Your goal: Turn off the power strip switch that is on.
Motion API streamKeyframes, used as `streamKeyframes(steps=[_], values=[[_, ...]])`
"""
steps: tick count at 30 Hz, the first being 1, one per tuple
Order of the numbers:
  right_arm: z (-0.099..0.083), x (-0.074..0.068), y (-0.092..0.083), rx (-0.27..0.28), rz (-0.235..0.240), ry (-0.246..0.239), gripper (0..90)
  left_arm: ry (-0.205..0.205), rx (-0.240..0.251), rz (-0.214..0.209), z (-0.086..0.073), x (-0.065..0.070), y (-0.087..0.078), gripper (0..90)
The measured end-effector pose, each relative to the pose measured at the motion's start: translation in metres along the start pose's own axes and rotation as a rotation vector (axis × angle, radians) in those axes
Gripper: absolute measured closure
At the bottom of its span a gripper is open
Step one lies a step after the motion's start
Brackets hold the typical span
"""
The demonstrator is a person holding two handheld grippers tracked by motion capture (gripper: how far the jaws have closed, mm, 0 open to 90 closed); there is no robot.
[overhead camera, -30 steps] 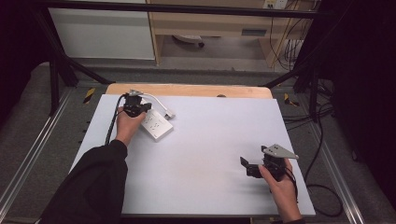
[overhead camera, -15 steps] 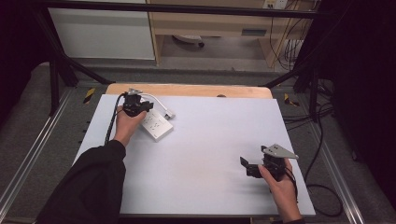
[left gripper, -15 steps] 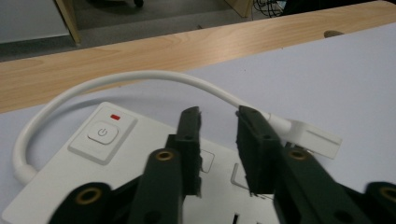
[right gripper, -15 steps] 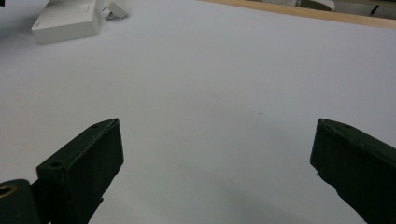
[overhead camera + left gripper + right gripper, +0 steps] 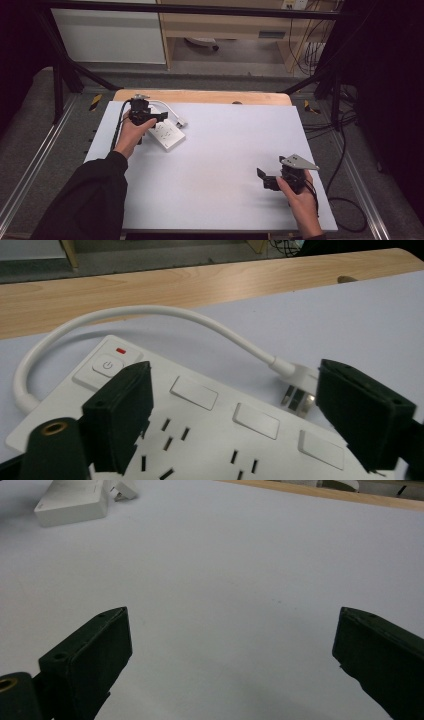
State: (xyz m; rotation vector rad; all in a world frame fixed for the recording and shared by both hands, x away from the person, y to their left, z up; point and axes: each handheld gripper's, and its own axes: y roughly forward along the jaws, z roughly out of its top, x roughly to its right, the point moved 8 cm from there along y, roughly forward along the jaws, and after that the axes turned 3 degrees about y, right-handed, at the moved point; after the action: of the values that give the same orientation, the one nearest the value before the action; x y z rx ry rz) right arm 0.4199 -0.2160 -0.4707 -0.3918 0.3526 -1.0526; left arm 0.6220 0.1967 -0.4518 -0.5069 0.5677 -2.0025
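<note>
A: Bench [image 5: 225,165] status? Where is the power strip [image 5: 167,135]?

B: It lies flat at the bench's far left, cord [image 5: 150,315] looped behind, plug [image 5: 297,395] beside it. My left tool [image 5: 230,415] hovers over its sockets; the jaws have just been opening, nothing gripped. Right tool [image 5: 230,655] is wide, idle, well apart.

A: Next?

B: Probably grasping the plug; needs a shift sideways.

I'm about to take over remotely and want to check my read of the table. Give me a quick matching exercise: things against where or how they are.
Things:
1. power strip
2. plug
3. left gripper
4. right gripper

States:
a. lying loose on the mat beside the strip
b. jaws apart over bare mat
c. jaws apart above the sockets
d. flat on the mat, red light by its switch

Pairs: 1-d, 2-a, 3-c, 4-b
</note>
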Motion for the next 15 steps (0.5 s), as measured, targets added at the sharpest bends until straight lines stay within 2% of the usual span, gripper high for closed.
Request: streamKeyframes(steps=[3, 15], values=[[0.0, 0.0, 0.0, 0.0, 0.002, 0.003, 2.9, 0.009, 0.013, -0.003, 0.003, 0.003, -0.004, 10.3], [0.0, -0.001, 0.001, -0.003, 0.013, 0.003, 2.1, 0.026, 0.046, -0.01, 0.007, 0.008, -0.018, 10.6]])
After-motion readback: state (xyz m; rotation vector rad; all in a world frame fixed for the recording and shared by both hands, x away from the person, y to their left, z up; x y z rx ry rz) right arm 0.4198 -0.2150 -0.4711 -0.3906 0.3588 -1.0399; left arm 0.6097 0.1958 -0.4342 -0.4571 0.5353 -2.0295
